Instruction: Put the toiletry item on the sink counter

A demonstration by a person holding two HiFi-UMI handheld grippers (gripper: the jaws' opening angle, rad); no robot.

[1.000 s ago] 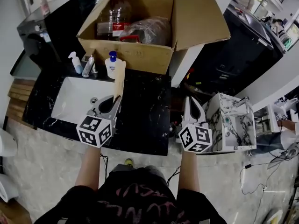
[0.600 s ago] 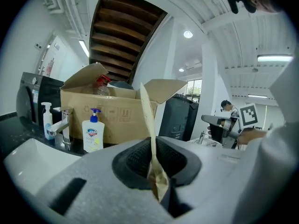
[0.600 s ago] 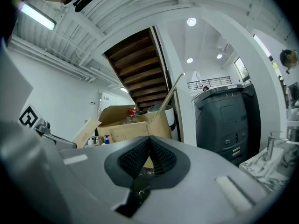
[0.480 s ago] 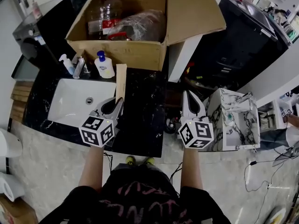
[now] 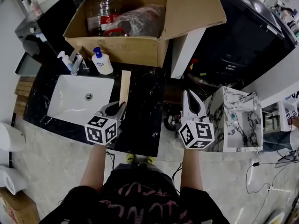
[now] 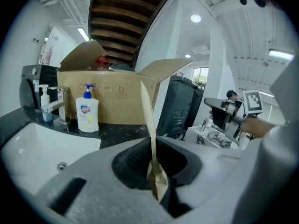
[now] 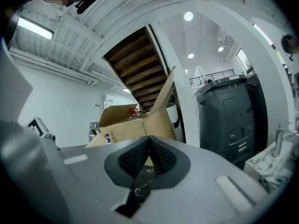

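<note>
Bare tabletop [image 5: 145, 106] lies open between the sink [image 5: 70, 97] and the right edge. Rear access is blocked by a cardboard box [image 5: 121, 48]. A soap bottle [image 5: 102, 62], tap [image 5: 77, 62] and small bottle [image 5: 64, 59] crowd the strip behind the sink.

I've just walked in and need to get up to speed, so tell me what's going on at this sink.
A person holds a tool in each hand. The left tool is clamped on one end of a thin tan packet, which reaches out over the black counter just right of the white sink. It has not been let go. The right tool is shut and empty, off past the counter's right edge. A soap bottle stands behind the sink.
</note>
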